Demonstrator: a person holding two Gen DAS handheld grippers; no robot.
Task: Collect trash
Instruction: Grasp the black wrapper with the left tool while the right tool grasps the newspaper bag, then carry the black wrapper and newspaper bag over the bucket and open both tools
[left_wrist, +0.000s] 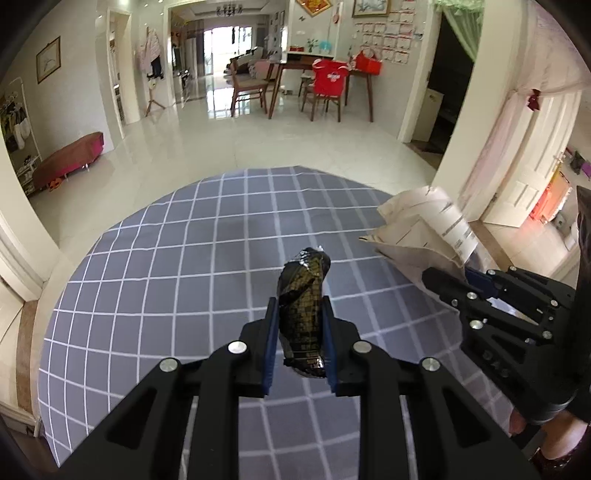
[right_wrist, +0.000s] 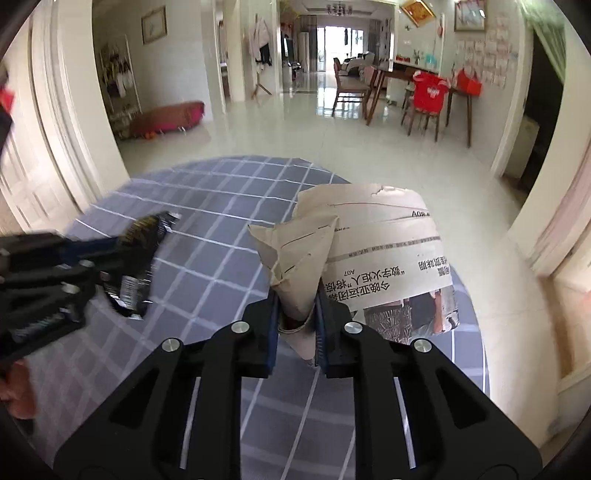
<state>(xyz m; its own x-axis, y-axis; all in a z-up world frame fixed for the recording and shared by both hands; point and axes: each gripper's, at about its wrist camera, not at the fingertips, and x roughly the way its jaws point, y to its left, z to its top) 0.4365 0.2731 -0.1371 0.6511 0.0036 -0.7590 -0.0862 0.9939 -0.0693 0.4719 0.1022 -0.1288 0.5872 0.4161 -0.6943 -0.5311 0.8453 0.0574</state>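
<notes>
My left gripper (left_wrist: 300, 304) is shut on a crumpled black and gold wrapper (left_wrist: 304, 295), held a little above the grey checked tablecloth (left_wrist: 166, 288). My right gripper (right_wrist: 297, 299) is shut on a folded corner of a crumpled newspaper (right_wrist: 384, 258), whose printed side bulges out to the right. The left wrist view shows the right gripper (left_wrist: 443, 280) at the right edge with the newspaper (left_wrist: 424, 225) in it. The right wrist view shows the left gripper (right_wrist: 107, 251) at the left, blurred, with the wrapper (right_wrist: 140, 266) between its pads.
The round table ends just ahead; beyond it lies a shiny white tile floor (left_wrist: 258, 140). A dining table with chairs and a red shirt (left_wrist: 328, 79) stands far back. A white door (left_wrist: 524, 155) is at the right, a low red bench (left_wrist: 70, 158) at the left.
</notes>
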